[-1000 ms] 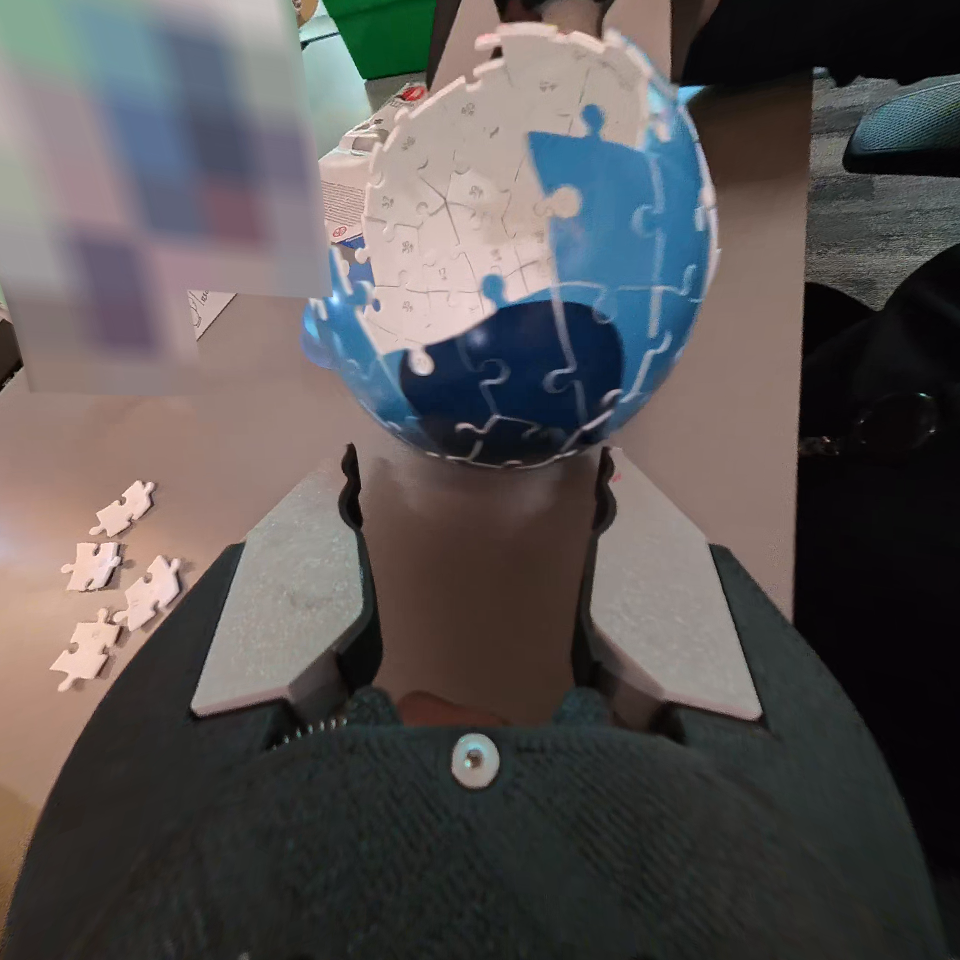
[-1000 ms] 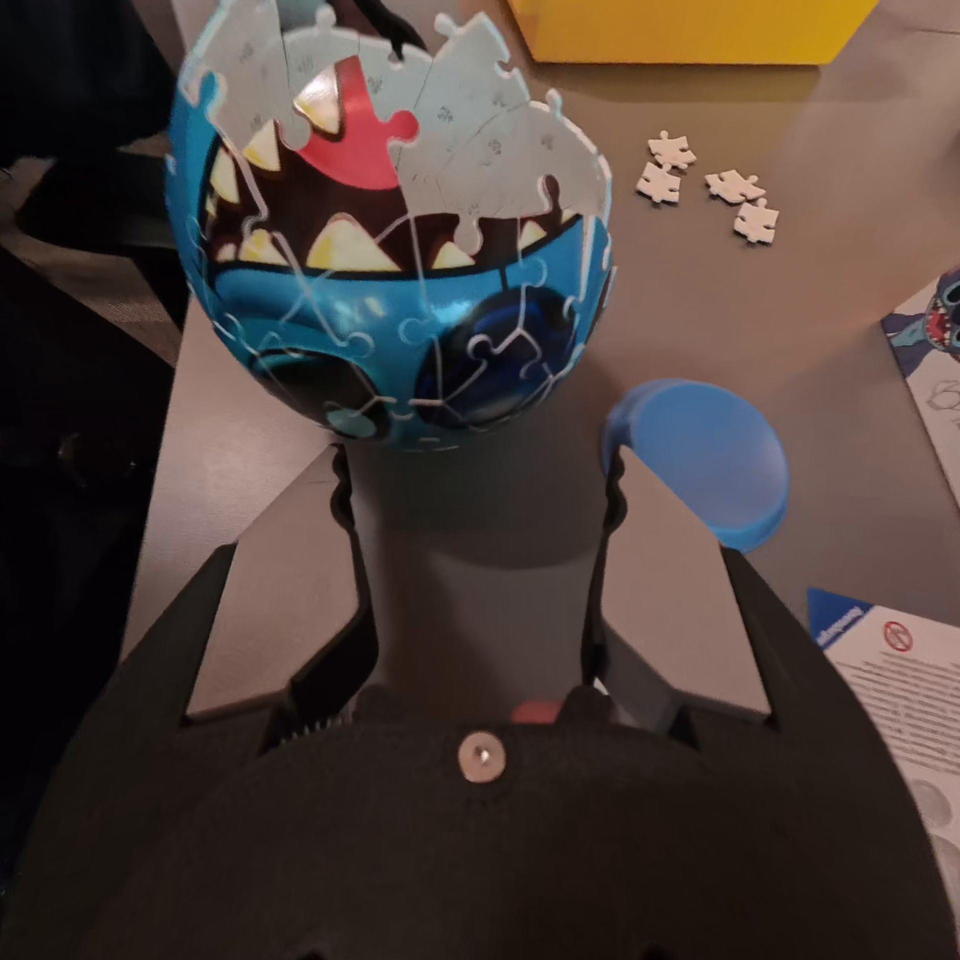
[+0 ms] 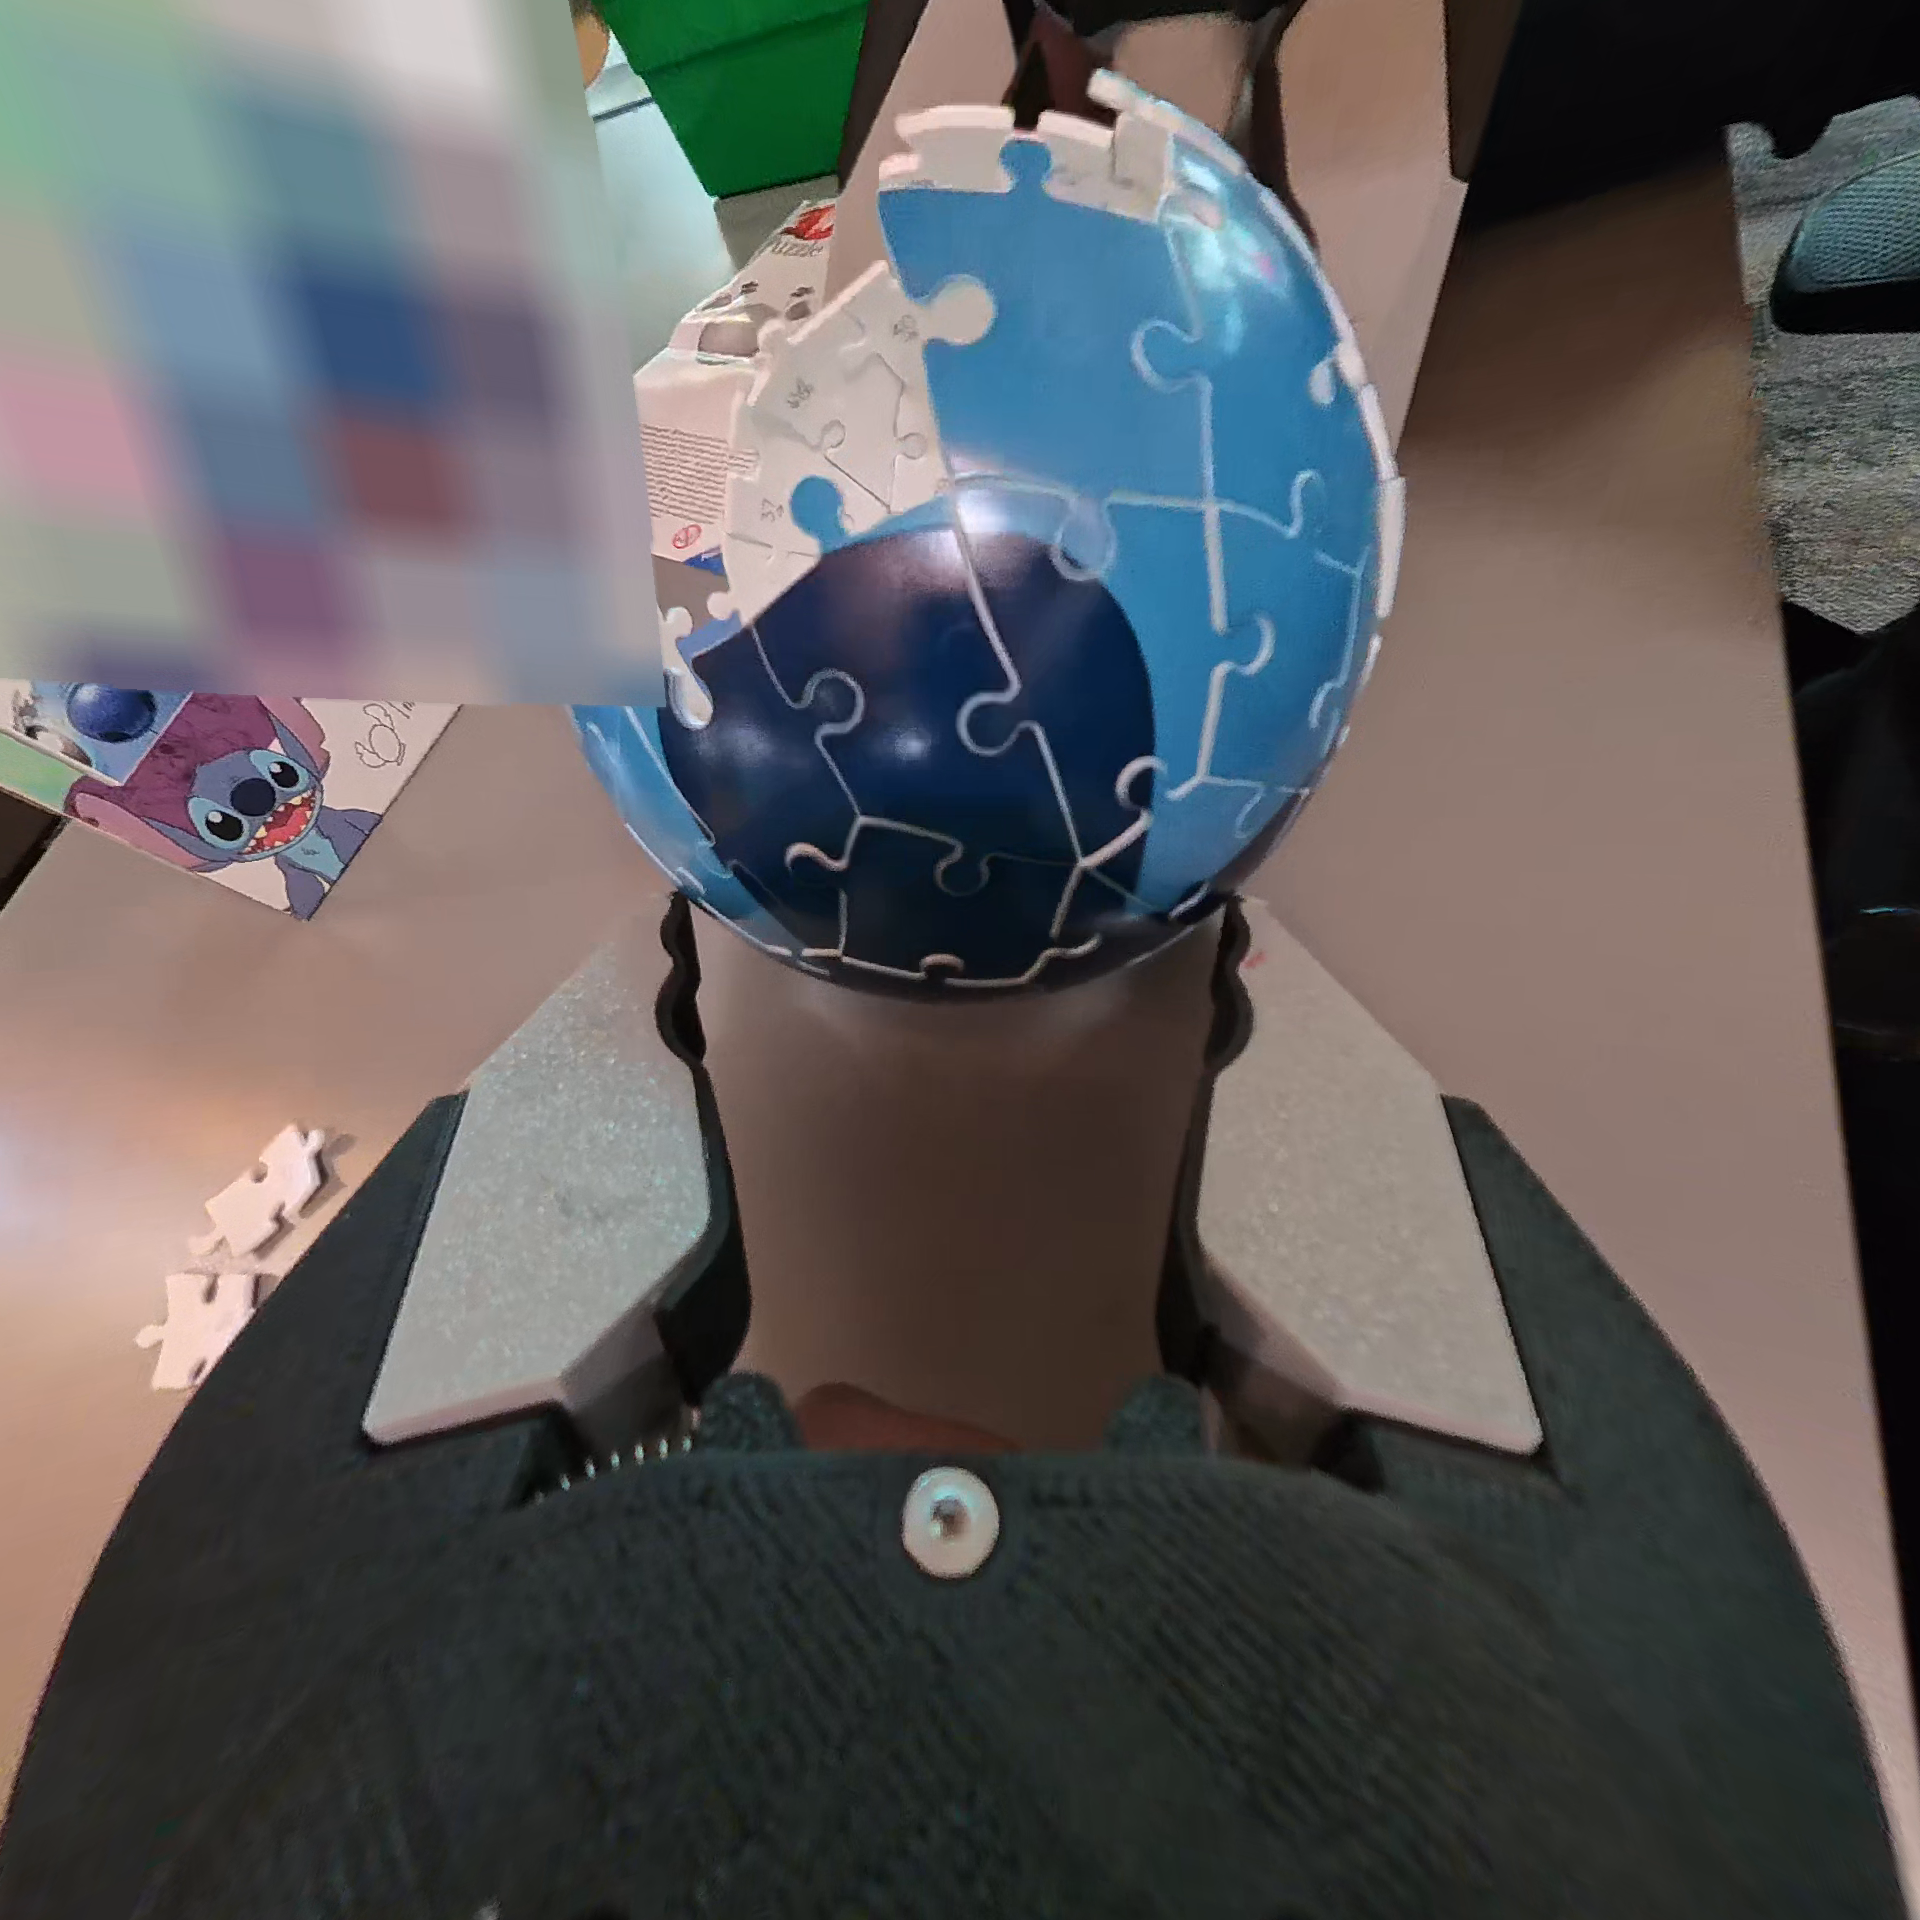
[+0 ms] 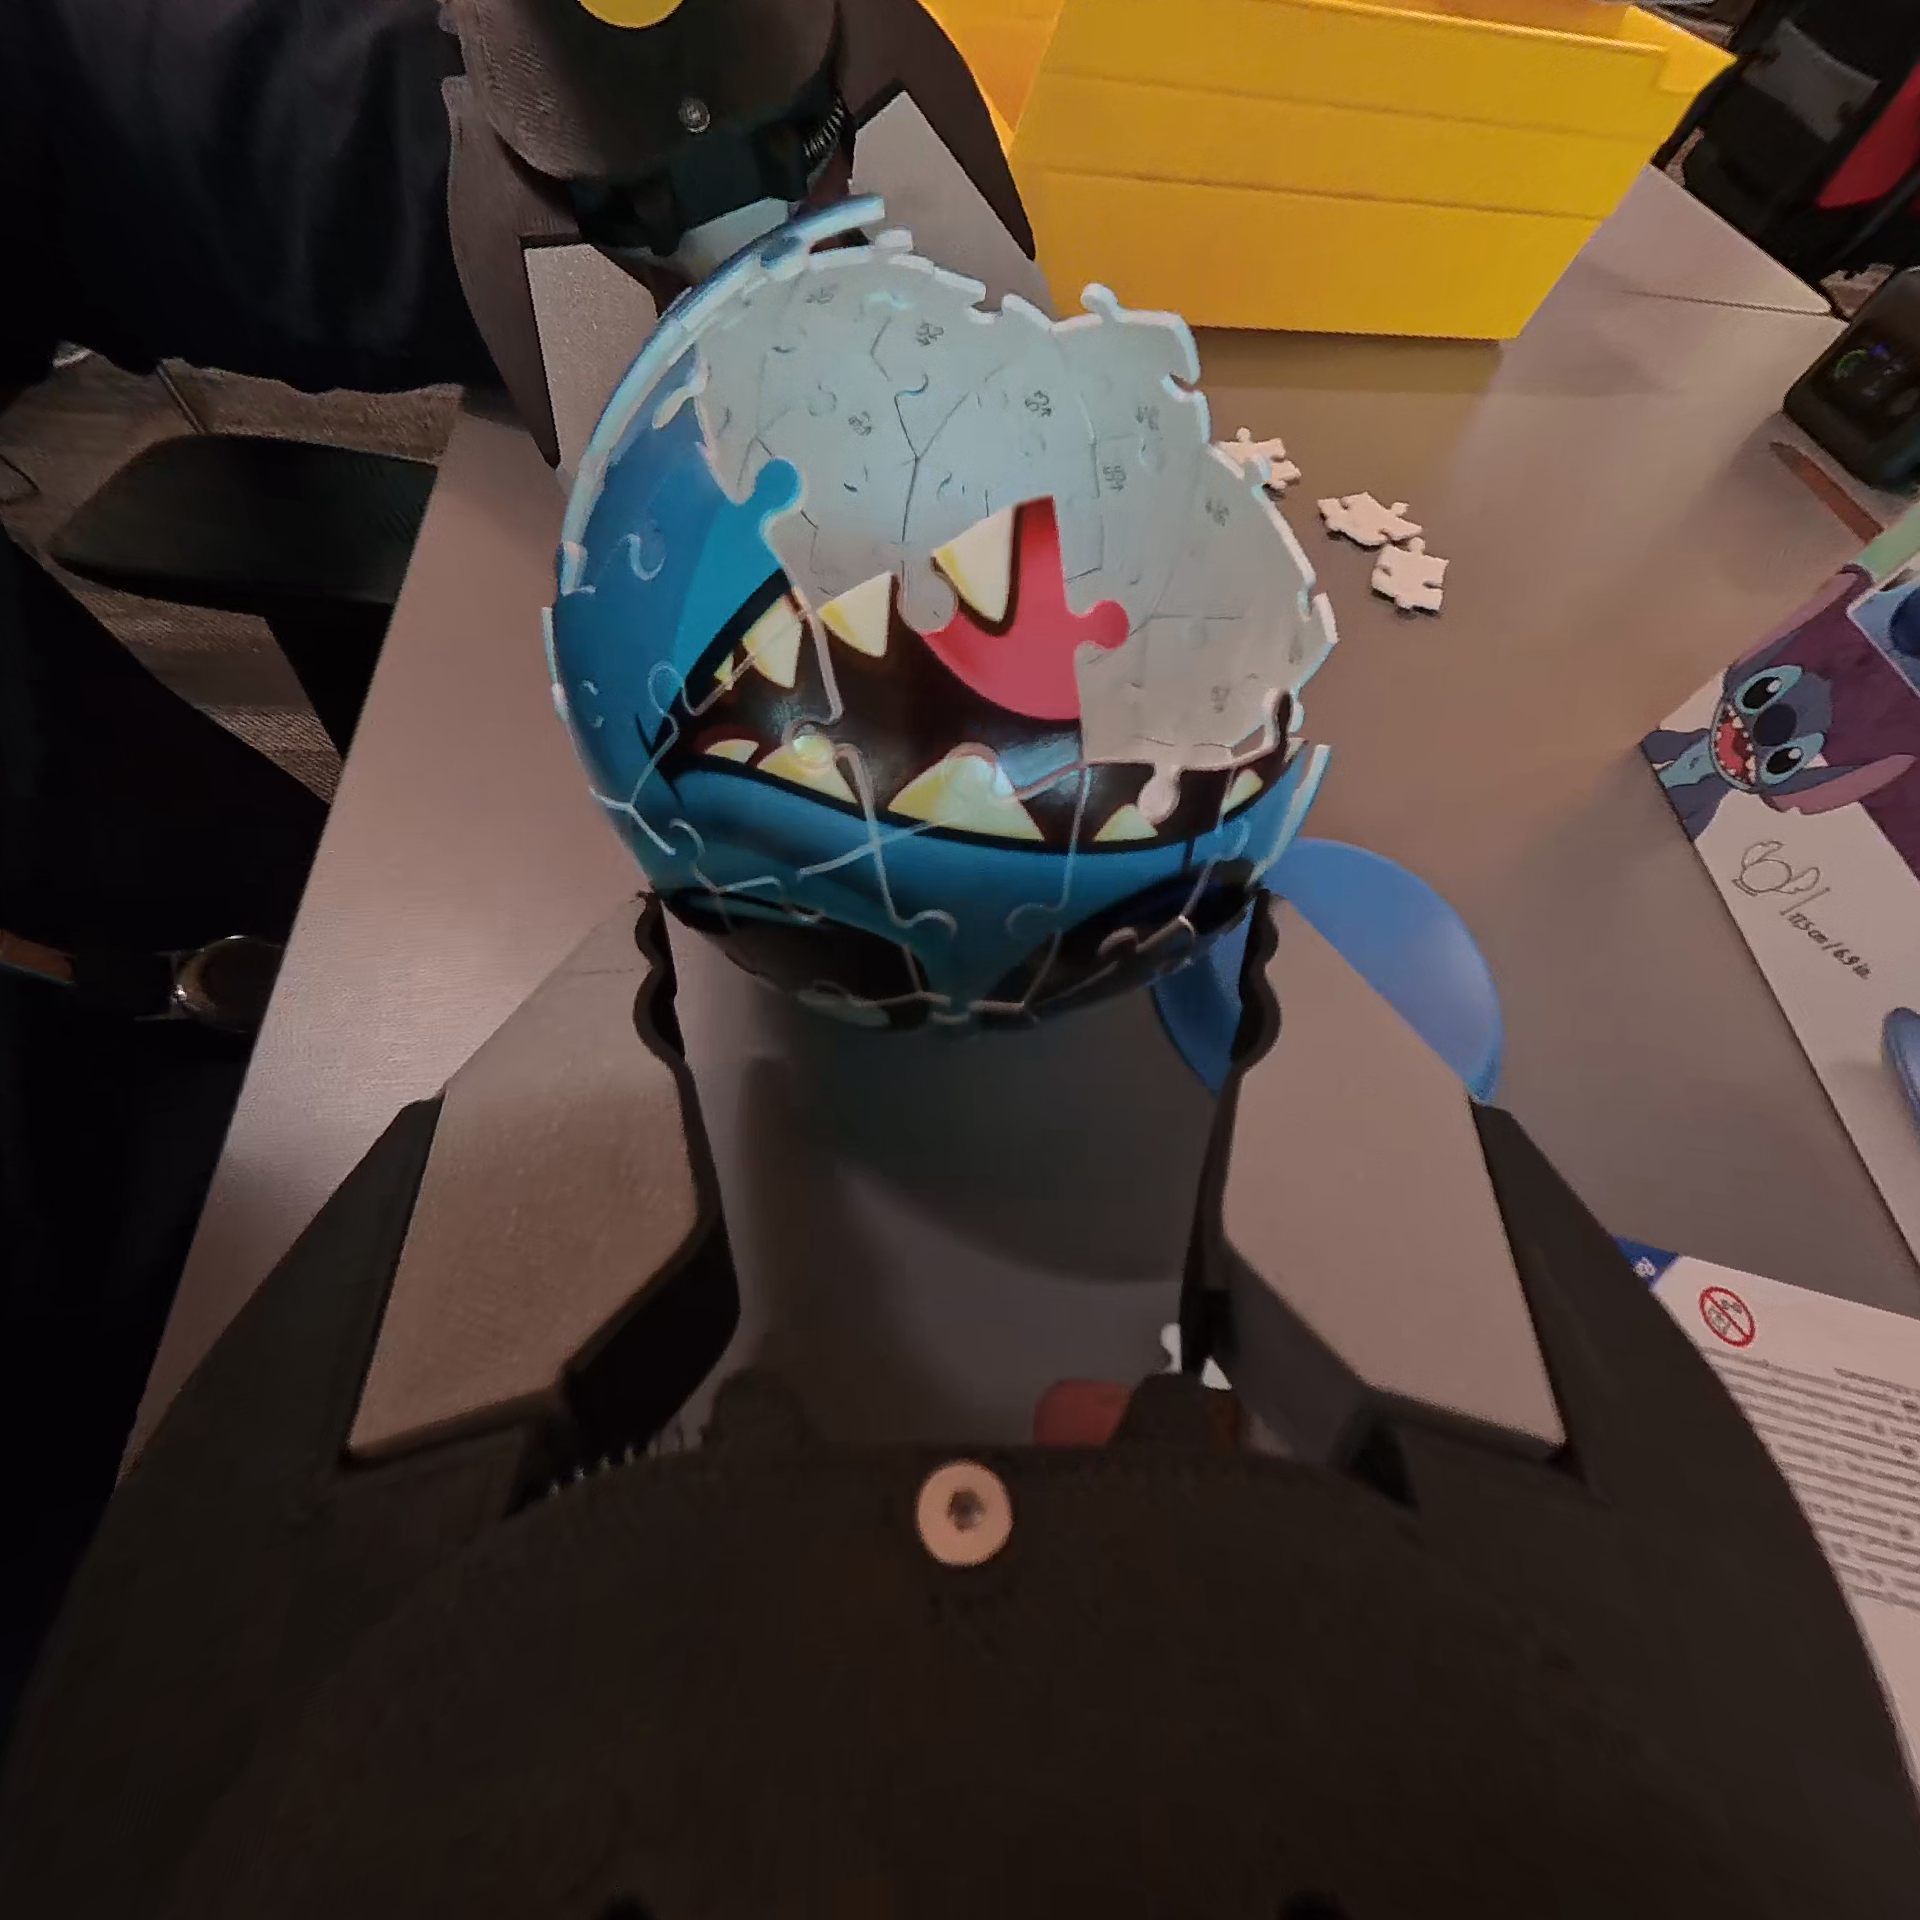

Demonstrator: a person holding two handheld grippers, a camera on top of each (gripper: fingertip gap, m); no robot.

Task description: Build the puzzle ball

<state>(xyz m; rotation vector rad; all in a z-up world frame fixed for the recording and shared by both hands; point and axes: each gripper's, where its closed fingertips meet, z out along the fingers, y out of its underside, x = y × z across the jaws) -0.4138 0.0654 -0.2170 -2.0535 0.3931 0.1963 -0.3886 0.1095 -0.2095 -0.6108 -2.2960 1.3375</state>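
Both tongs wide: left tongs point(image 3: 951, 966) and right tongs point(image 4: 951, 961) flank the part-built ball point(image 4: 925, 665) near the counter point(image 4: 436, 935) edge. Squeeze gently, low, so pieces stay locked.

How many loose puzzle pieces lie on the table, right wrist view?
3 pieces, right of the puzzle ball: one at its edge, one farther right, one nearer. Others may hide behind it.

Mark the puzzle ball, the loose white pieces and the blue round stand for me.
puzzle ball point(image 4: 831, 862): right wrist view, blue lower shell.
loose white pieces point(image 4: 1366, 516): right wrist view, middle piece.
blue round stand point(image 4: 1382, 945): right wrist view, top face.
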